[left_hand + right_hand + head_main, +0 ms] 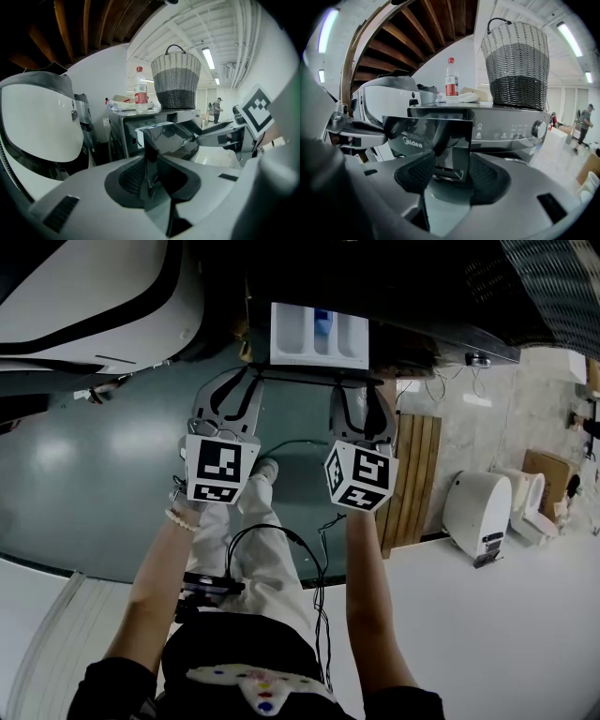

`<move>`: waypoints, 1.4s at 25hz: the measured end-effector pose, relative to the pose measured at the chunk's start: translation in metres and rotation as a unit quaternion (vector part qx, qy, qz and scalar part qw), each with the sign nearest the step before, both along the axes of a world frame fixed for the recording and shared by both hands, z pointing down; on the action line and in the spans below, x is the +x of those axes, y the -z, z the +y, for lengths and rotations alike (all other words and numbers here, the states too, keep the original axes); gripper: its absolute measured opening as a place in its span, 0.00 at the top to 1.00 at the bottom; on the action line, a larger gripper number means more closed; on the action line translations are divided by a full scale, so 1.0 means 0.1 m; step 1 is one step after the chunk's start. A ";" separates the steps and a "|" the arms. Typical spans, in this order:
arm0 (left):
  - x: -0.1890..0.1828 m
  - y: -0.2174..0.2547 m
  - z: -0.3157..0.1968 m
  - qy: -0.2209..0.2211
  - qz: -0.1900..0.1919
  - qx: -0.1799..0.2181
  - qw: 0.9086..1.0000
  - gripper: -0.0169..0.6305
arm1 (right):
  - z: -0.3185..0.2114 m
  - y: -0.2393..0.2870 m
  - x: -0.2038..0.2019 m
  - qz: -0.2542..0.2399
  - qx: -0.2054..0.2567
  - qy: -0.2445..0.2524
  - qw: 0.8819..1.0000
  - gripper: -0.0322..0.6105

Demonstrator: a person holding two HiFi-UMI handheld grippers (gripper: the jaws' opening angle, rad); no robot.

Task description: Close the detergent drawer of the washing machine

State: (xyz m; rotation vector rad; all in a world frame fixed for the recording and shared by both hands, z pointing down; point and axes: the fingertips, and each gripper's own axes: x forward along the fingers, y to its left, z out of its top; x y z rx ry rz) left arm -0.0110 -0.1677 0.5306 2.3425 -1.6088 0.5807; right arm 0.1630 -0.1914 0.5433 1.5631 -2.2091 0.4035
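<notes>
The detergent drawer (319, 334) stands pulled out of the washing machine (511, 126), its white compartments showing from above. Its glossy dark front panel (431, 140) carries a Midea logo. My left gripper (239, 381) is at the panel's left end and my right gripper (361, 385) at its right end. In the left gripper view the panel's (168, 138) left edge rises from the gap of the left gripper (157, 180). The right gripper (452, 176) has the panel's right edge just ahead of its gap. Both pairs of jaws stand apart, with no pad visibly pressing.
A woven basket (515, 61) and a water bottle (451, 79) stand on the machine's top. A large white rounded appliance (37, 122) is at the left. A wooden slat panel (417, 474), a white unit (478, 507) and cables lie on the floor. People stand far off.
</notes>
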 end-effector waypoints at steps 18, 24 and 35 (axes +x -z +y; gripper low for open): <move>-0.19 0.01 -0.59 0.033 -0.002 0.014 0.999 0.80 | -0.58 -0.01 -0.15 0.015 0.015 0.007 1.000 0.59; -0.25 0.01 -0.73 0.041 0.000 0.018 0.999 0.79 | -0.73 0.00 -0.20 0.021 0.013 0.005 1.000 0.59; -0.27 0.02 -0.89 0.041 0.000 0.014 0.999 0.79 | -0.89 0.01 -0.23 0.029 0.007 -0.002 1.000 0.59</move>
